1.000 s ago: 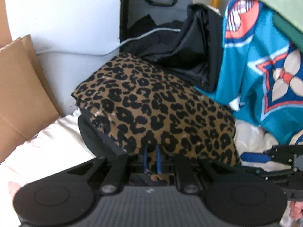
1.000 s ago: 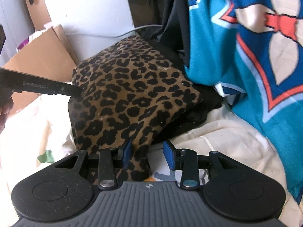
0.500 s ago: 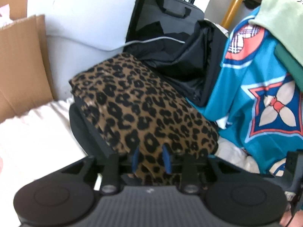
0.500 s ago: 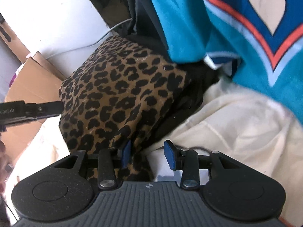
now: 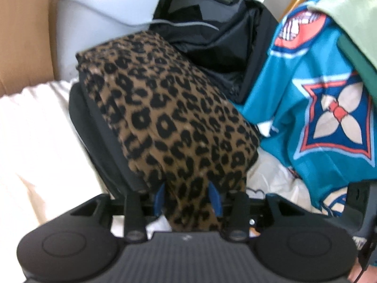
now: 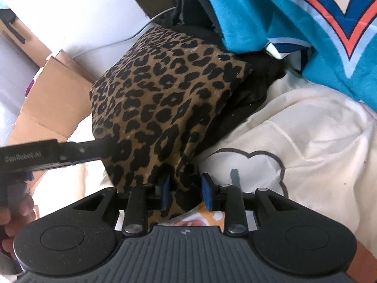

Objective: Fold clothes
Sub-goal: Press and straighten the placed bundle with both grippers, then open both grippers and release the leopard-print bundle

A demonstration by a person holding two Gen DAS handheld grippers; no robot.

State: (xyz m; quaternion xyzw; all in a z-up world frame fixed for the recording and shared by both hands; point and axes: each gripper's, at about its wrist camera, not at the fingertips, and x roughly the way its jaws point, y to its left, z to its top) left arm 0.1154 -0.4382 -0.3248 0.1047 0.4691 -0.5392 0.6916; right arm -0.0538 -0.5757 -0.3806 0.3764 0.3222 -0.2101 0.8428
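Leopard-print garment (image 5: 169,118), folded, lies draped over a dark pile on a cream bedsheet (image 6: 306,141), its near edge hanging toward both cameras.

Left gripper (image 5: 187,199) points steeply downward at the garment's near hem; its jaws are opening, with a hanging fold of the leopard fabric between the blue pads (image 5: 213,198), the pads standing just off the cloth. In the right wrist view this tool enters from 9 o'clock as a black finger laid against the garment's side, and a hand (image 6: 14,214) shows at 8 o'clock.

Right gripper (image 6: 185,192) also angles downward at the other near corner; its jaws are closing, the left pad touching the fabric corner, the right pad clear of it.

Surroundings: a teal patterned cloth (image 5: 318,108) hangs at 3 o'clock of the garment, just beside it and overlapping its far corner in the right wrist view. A black bag (image 5: 223,47) stands at 12 o'clock, touching the garment's far end. Cardboard (image 5: 26,35) leans at 10 o'clock. A pale green cloth (image 5: 353,18) lies over the teal one at 2 o'clock.
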